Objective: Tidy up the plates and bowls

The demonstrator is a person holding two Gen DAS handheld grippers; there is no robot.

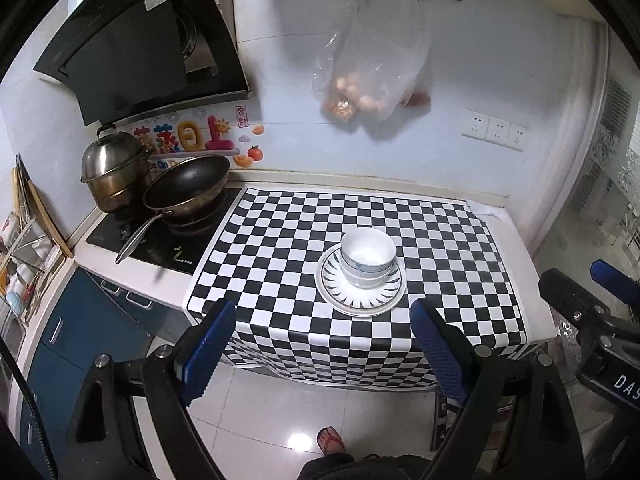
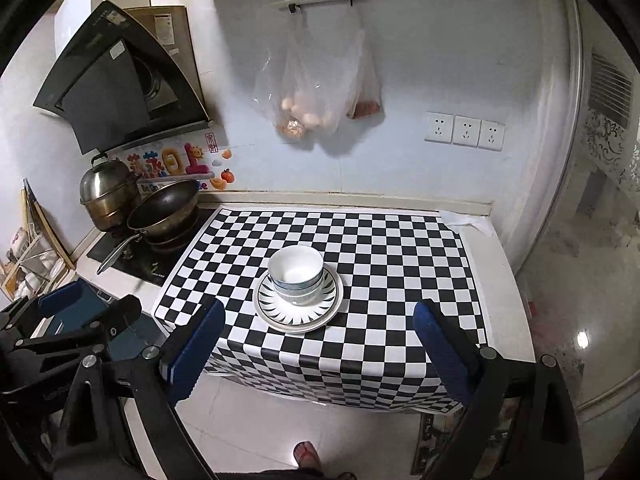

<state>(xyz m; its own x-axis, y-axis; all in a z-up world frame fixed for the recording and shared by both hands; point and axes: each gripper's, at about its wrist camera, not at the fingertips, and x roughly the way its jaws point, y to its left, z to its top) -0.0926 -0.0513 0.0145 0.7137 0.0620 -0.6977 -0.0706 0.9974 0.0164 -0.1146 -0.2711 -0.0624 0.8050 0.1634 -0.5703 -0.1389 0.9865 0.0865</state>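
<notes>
Left-wrist and right-wrist views of a kitchen counter. At frame centre, stacked white bowls [image 1: 368, 258] [image 2: 296, 270] stand on stacked plates [image 1: 362, 294] [image 2: 298, 308] whose top plate bears a dark radial rim pattern; the stack rests on a black-and-white checkered cloth [image 1: 280, 248] [image 2: 400, 264] covering the counter. Left gripper [image 1: 324, 356], lower frame: blue-padded fingers spread wide, empty, held short of the counter's near edge, apart from the dishes. Right gripper [image 2: 316, 356]: likewise spread and empty, near the cloth's front edge. Left of frame, a dark wok [image 1: 186, 190] [image 2: 164, 210] and a steel steamer pot [image 1: 112, 172] [image 2: 106, 194] on the hob. Upper centre, a plastic bag [image 1: 372, 76] [image 2: 316, 84] hangs on the wall
</notes>
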